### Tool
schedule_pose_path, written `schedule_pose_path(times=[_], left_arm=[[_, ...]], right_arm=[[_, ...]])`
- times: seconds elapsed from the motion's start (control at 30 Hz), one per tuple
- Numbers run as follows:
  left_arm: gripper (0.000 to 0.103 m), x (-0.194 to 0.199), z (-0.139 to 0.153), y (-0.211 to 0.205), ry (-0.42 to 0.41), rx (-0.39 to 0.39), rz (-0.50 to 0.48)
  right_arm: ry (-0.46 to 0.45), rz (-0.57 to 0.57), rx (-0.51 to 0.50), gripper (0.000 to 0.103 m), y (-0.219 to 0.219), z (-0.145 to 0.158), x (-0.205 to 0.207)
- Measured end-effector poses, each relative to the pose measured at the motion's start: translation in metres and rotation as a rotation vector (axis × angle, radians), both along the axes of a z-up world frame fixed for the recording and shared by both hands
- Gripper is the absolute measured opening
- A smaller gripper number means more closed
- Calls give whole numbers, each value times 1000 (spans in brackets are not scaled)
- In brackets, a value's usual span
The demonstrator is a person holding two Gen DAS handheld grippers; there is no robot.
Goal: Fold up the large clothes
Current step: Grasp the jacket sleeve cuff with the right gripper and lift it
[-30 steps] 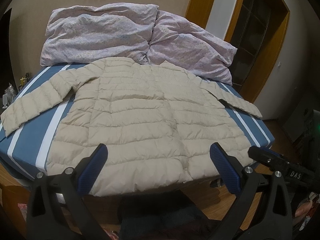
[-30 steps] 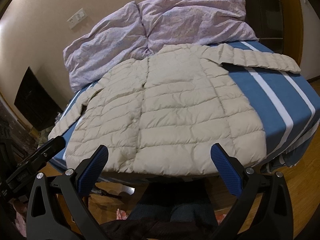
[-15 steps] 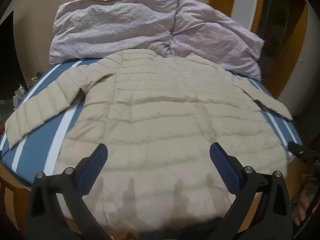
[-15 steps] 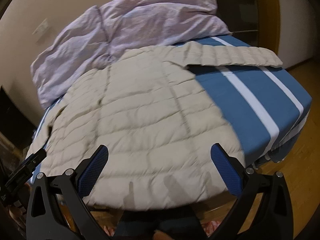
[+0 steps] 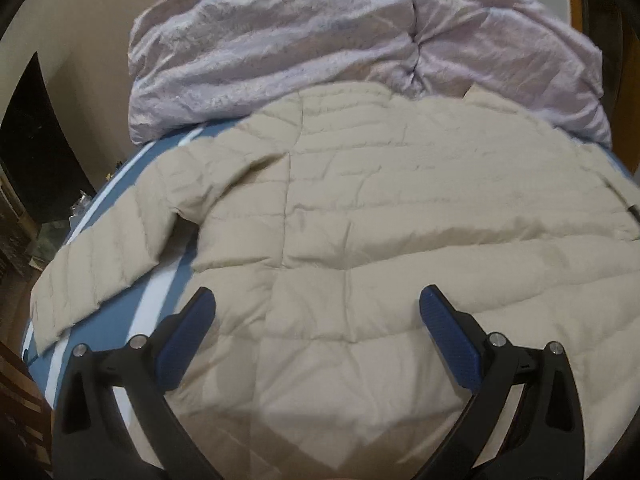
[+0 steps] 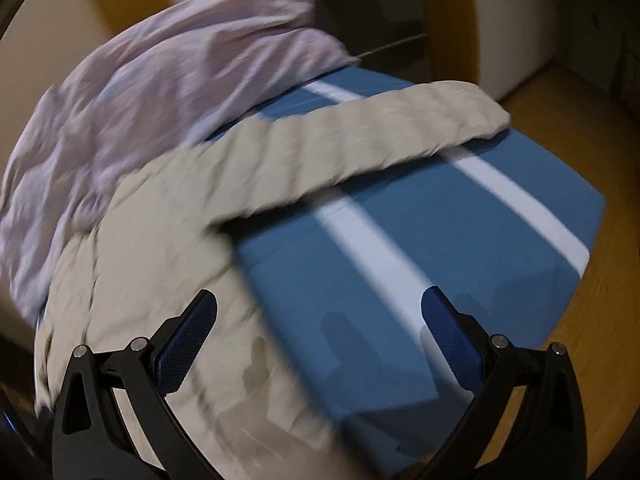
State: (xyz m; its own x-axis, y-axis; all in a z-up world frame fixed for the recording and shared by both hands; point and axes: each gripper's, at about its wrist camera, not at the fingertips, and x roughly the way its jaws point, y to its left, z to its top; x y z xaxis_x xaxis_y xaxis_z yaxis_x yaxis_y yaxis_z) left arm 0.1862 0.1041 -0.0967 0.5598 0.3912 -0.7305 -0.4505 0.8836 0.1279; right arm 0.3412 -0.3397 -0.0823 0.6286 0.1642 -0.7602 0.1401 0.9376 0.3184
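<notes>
You hold two tools, left tool (image 5: 314, 306) and right tool (image 6: 319, 306), both spread wide and empty, over one beige jacket (image 5: 380, 240) on one bed (image 6: 460, 248)

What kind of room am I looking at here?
Most likely a bedroom: a bed with a blue striped sheet, a rumpled lilac duvet heaped at its head, and a beige puffer jacket spread flat on it.

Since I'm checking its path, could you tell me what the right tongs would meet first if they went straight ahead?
Probably the blue bedsheet, just beside the jacket. The open right tongs point there with nothing between, though blur makes depth uncertain.
</notes>
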Motion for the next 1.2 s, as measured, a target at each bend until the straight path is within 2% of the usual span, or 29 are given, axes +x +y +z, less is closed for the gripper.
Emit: schedule_pose_path(times=[0.17, 0.23, 0.27, 0.33, 0.43, 0.57, 0.63, 0.67, 0.73, 0.8, 0.83, 1.0, 1.2], left_arm=[[101, 10, -15, 3, 38, -29, -12], [101, 13, -19, 6, 54, -52, -11], [101, 13, -20, 6, 56, -59, -11], [101, 13, -22, 9, 54, -81, -8], [101, 13, -24, 10, 53, -103, -6], [101, 13, -24, 12, 50, -122, -3], [101, 14, -24, 12, 50, -127, -3], [101, 14, -24, 13, 49, -129, -2], [101, 14, -24, 13, 49, -132, -3], [101, 14, -24, 13, 48, -135, -3], [101, 14, -24, 13, 48, -136, -3], [101, 14, -24, 13, 46, -139, -3], [101, 14, -24, 13, 45, -139, -3]], right_arm=[[16, -185, -50, 102, -48, -7, 52], [32, -259, -39, 102, -68, -12, 72], [44, -300, -20, 99, -81, -16, 83], [68, -375, 21, 86, -103, -26, 102], [89, -463, 96, 76, -127, -38, 117], [65, -524, 112, 64, -140, -38, 128], [60, -545, 111, 50, -145, -40, 135], [62, -548, 106, 47, -145, -40, 137], [65, -552, 77, 27, -146, -41, 142], [68, -543, 57, 13, -144, -41, 143], [63, -538, 56, 10, -144, -40, 142], [-13, -471, -18, 7, -116, -13, 141], [-129, -241, -69, 6, -29, 28, 155]])
